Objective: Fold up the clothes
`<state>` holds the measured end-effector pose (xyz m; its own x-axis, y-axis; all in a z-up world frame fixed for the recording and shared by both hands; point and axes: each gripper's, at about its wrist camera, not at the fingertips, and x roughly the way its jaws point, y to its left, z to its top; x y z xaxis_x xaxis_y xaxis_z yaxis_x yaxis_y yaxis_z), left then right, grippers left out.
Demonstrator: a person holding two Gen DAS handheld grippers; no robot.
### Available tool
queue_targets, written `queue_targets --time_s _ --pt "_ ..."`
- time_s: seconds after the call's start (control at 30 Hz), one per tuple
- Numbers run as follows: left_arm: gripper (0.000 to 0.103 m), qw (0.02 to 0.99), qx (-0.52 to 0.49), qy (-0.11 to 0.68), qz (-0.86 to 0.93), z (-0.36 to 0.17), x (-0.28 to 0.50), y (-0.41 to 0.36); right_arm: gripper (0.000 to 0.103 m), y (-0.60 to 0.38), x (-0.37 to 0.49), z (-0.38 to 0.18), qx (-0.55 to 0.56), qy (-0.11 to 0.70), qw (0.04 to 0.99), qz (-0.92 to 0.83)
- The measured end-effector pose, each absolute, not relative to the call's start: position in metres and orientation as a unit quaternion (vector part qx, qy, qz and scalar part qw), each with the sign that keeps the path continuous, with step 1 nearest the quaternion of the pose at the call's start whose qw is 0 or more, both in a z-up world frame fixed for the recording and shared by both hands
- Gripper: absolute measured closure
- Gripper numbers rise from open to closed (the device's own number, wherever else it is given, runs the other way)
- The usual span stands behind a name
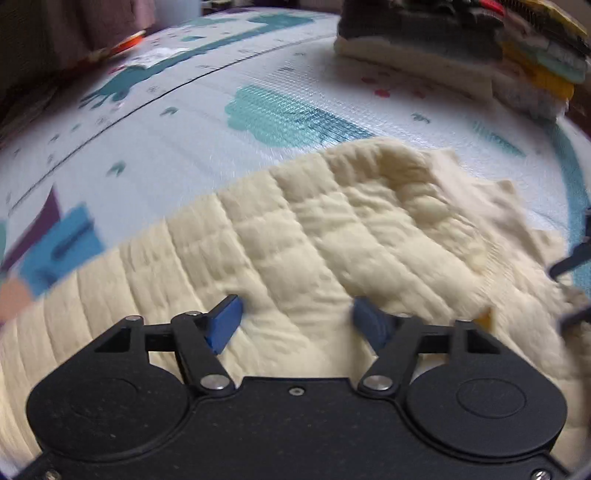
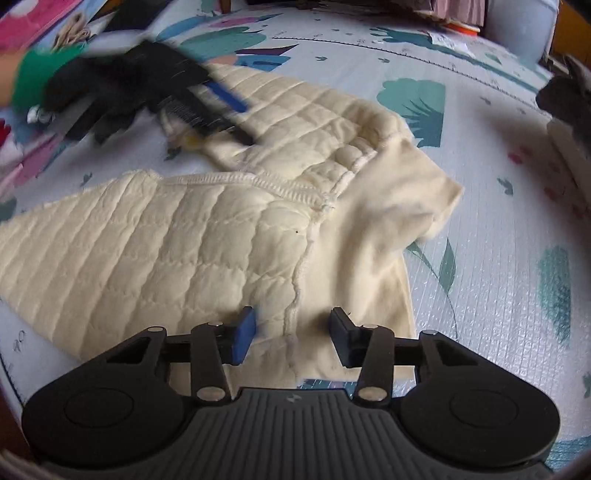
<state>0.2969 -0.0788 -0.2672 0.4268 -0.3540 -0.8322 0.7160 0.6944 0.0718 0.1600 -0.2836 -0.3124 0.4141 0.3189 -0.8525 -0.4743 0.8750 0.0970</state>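
Note:
A cream quilted garment (image 1: 295,243) lies partly folded on the patterned play mat (image 1: 207,122). It also shows in the right wrist view (image 2: 207,236), with a seam and a plain cream lining flap (image 2: 399,199). My left gripper (image 1: 295,325) is open, low over the quilted cloth, its jaws apart with cloth between them. It also shows in the right wrist view (image 2: 236,118), blurred, at the garment's far edge. My right gripper (image 2: 291,336) is open above the garment's near edge, straddling the seam.
A stack of folded clothes (image 1: 480,51) stands at the mat's far right in the left wrist view. The mat (image 2: 498,229) extends to the right of the garment. Colourful clutter (image 2: 33,29) lies at the far left. An orange item (image 1: 129,40) lies at the mat's far edge.

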Motion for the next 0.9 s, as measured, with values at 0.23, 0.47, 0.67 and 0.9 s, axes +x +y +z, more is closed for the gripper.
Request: queue_targets --time_s 0.23,0.47,0.67,0.9 --pt "0.028 0.782 0.285 0.444 -0.332 -0.248 0.34 -0.099 0.04 -0.283 0.174 -0.312 -0.103 0.477 0.847 0.21" --pt "0.032 0.808 0.221 0.425 -0.342 -0.196 0.218 -0.023 0.066 -0.285 0.148 -0.296 -0.093 0.41 0.878 0.23" --pt "0.032 0.789 0.174 0.492 -0.324 -0.229 0.074 0.046 0.062 -0.277 0.156 -0.312 -0.126 0.432 0.858 0.247" --pt "0.034 0.83 0.183 0.451 -0.273 -0.253 0.029 0.08 0.06 -0.289 0.162 -0.302 -0.156 0.454 0.856 0.194"
